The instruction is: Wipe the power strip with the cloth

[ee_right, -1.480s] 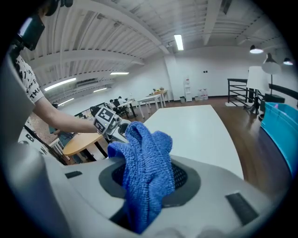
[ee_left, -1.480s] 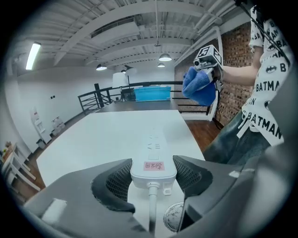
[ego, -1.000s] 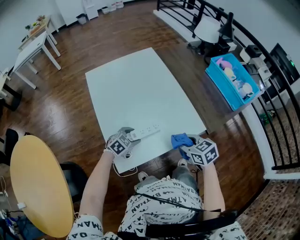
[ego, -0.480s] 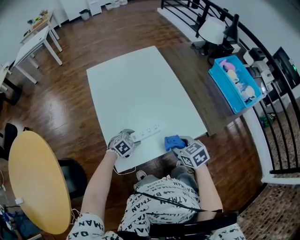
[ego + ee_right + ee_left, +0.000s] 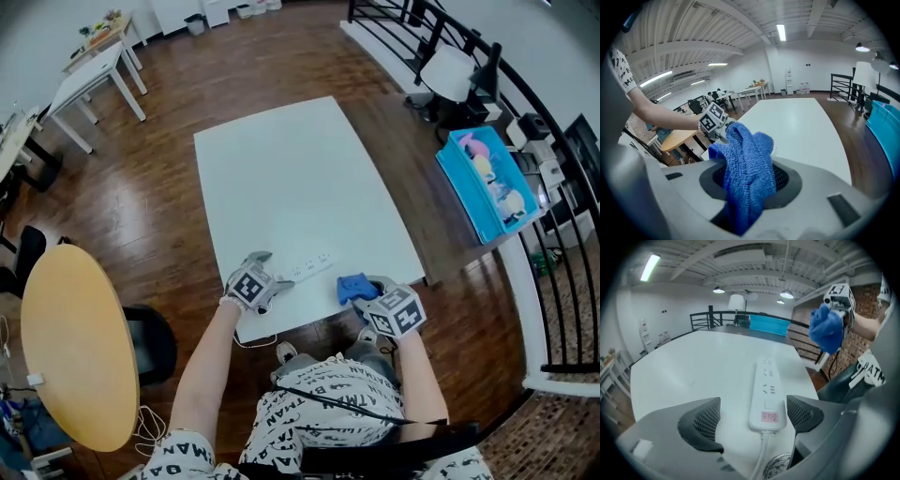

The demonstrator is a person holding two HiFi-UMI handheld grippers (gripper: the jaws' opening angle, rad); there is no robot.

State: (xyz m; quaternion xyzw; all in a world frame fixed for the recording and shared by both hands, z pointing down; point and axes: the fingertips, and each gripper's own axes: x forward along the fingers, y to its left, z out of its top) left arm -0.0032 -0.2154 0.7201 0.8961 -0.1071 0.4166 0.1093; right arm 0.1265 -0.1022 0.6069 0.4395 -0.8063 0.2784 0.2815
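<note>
A white power strip (image 5: 309, 265) lies on the white table (image 5: 291, 178) near its front edge. In the left gripper view the cord end of the power strip (image 5: 767, 394) sits between the jaws of my left gripper (image 5: 752, 416), with a gap on each side. Those jaws have just been opening and stand open, pressing on nothing. My left gripper (image 5: 272, 270) is at the strip's left end. My right gripper (image 5: 361, 291) is shut on a bunched blue cloth (image 5: 747, 168). The blue cloth (image 5: 352, 286) hangs just right of the strip, apart from it.
The strip's cable (image 5: 253, 339) drops over the table's front edge. A blue bin (image 5: 487, 183) stands at the right by a black railing (image 5: 553, 234). A round wooden table (image 5: 66, 347) and a dark chair (image 5: 150, 342) are at the left.
My right gripper with the cloth has shifted left, closer to the strip. The left gripper has stayed at the strip's cord end and rolled a little.
</note>
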